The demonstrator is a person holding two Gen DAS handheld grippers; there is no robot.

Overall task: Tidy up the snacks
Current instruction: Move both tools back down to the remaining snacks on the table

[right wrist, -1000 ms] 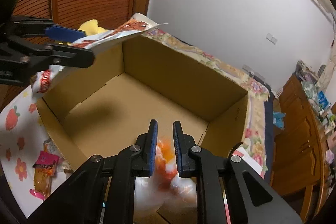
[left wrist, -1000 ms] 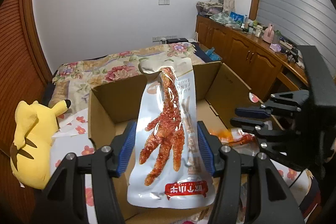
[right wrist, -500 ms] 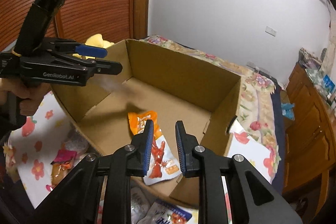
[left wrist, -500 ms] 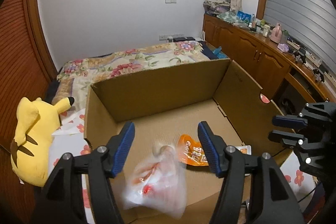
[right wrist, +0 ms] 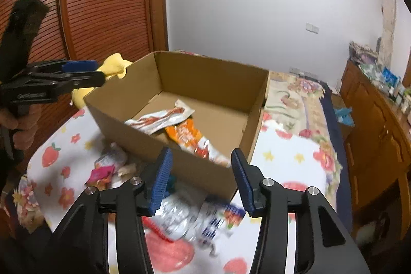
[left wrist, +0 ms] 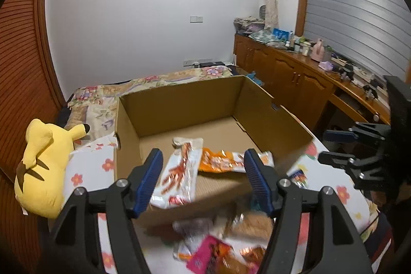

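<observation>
While both of my tools hover short of the box, the left hand-held gripper [left wrist: 203, 177] stands released with its blue-padded jaws wide apart and nothing between them, and the right hand-held gripper [right wrist: 200, 179] is likewise spread and empty. Nearest to me, on the white flower-and-strawberry printed cloth [right wrist: 51, 158] that covers the surface, lies a blurred heap of loose snack packets [left wrist: 218, 245], a pink one among them, and a clear-and-blue wrapped packet [right wrist: 203, 220] just under my right jaws. Beyond these sits the open brown cardboard box [left wrist: 179, 104]. Inside it, on the floor near the front wall, the white chicken-foot snack pouch [left wrist: 179, 171] lies flat, overlapping the orange-and-white snack pouch [left wrist: 223, 161] beside it. Left of the box rests a yellow plush toy [left wrist: 43, 163]. Farther back I see the floral bedspread [left wrist: 159, 81] and wooden cabinets [left wrist: 295, 78] along the right wall.
</observation>
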